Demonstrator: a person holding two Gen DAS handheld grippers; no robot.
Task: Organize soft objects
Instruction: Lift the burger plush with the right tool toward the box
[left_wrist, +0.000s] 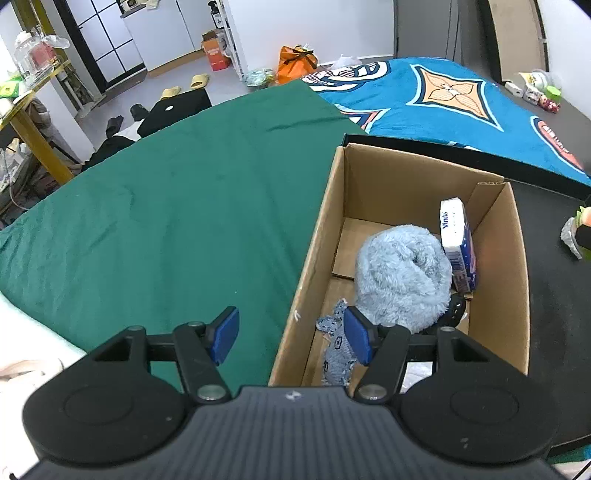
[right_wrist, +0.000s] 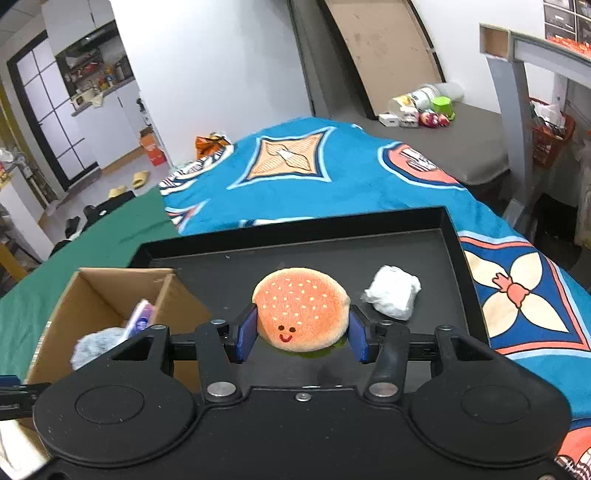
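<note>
A plush hamburger with a smiling face sits between the blue pads of my right gripper, which is shut on it and holds it just above the black tray. A crumpled white soft bundle lies on the tray to its right. My left gripper is open and holds nothing, straddling the near-left wall of the cardboard box. Inside the box lie a fluffy light-blue plush, a Vinda tissue pack and a small blue-grey cloth.
The box stands left of the tray, on a green sheet. A blue patterned blanket covers the bed behind. Small items sit on a grey surface at the far right. Slippers and bags lie on the floor beyond.
</note>
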